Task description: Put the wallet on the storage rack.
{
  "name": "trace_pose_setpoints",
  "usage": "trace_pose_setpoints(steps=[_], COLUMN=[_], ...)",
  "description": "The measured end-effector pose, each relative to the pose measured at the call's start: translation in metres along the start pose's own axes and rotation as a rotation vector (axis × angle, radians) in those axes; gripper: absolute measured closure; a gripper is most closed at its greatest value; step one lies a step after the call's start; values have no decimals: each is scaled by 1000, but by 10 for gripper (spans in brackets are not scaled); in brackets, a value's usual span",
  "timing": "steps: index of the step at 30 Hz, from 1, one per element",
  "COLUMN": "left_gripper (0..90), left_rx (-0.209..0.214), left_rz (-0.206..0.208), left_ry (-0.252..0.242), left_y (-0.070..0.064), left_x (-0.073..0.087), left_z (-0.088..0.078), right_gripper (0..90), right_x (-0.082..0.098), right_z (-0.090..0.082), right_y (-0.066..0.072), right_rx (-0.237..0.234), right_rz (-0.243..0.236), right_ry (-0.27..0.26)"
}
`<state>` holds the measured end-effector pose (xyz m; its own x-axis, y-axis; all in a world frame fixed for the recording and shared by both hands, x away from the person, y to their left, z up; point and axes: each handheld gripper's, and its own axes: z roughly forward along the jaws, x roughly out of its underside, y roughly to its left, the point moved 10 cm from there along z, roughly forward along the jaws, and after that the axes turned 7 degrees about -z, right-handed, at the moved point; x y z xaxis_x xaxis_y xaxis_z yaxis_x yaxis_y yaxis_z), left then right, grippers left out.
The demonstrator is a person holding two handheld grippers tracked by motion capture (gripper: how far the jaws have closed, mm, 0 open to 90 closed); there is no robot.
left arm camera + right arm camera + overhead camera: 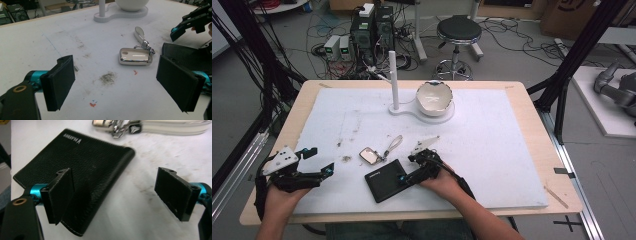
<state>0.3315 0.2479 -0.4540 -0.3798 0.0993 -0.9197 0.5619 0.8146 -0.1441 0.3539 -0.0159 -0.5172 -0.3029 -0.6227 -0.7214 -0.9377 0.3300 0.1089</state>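
A black leather wallet (pixel 385 180) lies flat on the white board (pixel 492 150), near its front edge. My right gripper (pixel 408 167) stands open at the wallet's right edge. In the right gripper view one jaw hovers over the wallet (pixel 82 167) and the other over bare board, with the gripper (pixel 115 195) holding nothing. A shiny key fob (pixel 370 155) with a pale strap (pixel 393 145) lies just beyond the wallet. My left gripper (pixel 323 160) is open at the board's left side, and in its own view it (pixel 117 85) faces the key fob (pixel 135 56) from a distance.
A white stand (pixel 395 80) with an upright post and a white bowl (pixel 434 96) sits at the back middle of the board. Dirt smudges (pixel 108 77) mark the board. Behind the table stand a stool (pixel 458 35), computers and cables.
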Motion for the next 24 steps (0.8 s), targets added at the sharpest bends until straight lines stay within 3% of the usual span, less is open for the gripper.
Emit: trace_pose_setpoints(steps=[3, 9, 10, 16, 17, 18, 19, 24], left_gripper=[153, 153, 153, 153, 153, 153, 153, 153], left_rx=[0, -1, -2, -1, 0, 0, 0, 2], left_rz=[1, 1, 1, 5, 5, 5, 6, 8], left_ry=[1, 0, 1, 6, 7, 7, 8, 8], left_y=[0, 0, -1, -1, -1, -1, -1, -2], left_x=[0, 0, 0, 1, 1, 1, 1, 1], left_z=[0, 0, 0, 1, 1, 1, 1, 2], right_gripper=[195, 432, 439, 539, 612, 612, 691, 820], right_x=[0, -1, -1, 0, 1, 1, 1, -1], right_z=[2, 2, 2, 1, 0, 0, -1, -5], right_y=[2, 11, 12, 12, 12, 12, 11, 12], right_rx=[1, -65, -69, -94, -107, -107, -117, -111], right_rz=[-10, -23, -25, 10, 37, 37, 55, 29], right_ry=[6, 1, 4, 2, 2, 2, 3, -5])
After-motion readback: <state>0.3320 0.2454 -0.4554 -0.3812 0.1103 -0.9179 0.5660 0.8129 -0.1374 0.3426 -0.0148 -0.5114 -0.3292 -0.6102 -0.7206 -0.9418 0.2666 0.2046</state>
